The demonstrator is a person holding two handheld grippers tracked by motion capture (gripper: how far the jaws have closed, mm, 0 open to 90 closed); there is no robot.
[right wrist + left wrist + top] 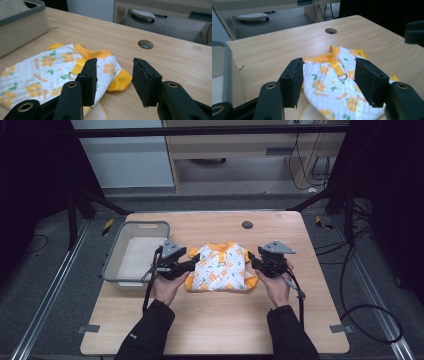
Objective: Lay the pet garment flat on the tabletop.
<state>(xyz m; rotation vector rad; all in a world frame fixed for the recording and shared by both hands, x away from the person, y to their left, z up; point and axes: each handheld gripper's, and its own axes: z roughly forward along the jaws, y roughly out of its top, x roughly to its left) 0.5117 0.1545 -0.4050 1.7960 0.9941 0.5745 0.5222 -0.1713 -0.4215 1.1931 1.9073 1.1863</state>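
Person's forearms come in at the bottom of the high view, one gripper per hand. Left gripper (pixel 192 263) sits at the left edge of the small garment (pixel 220 268), fingers spread wide, nothing held. Right gripper (pixel 254 260) sits at its right edge, fingers also wide and empty.

Garment lies flat mid-tabletop (pixel 220 320): white quilted fabric with orange flowers, yellow trim and sleeves, small metal ring (pixel 342 75) on the back strap.

Risks, as a guess:
- fingers pinch only the top layer, so the fabric bunches instead of lifting clean
- uneven grabs left vs right skew it
- a finger snags the ring or strap

Surroundings: grey bin (pixel 112 265) just left of the left gripper, close enough to clip on a leftward swing. Cable hole (pixel 247 225) beyond the garment, clear. Gripper cables trail back toward the person.
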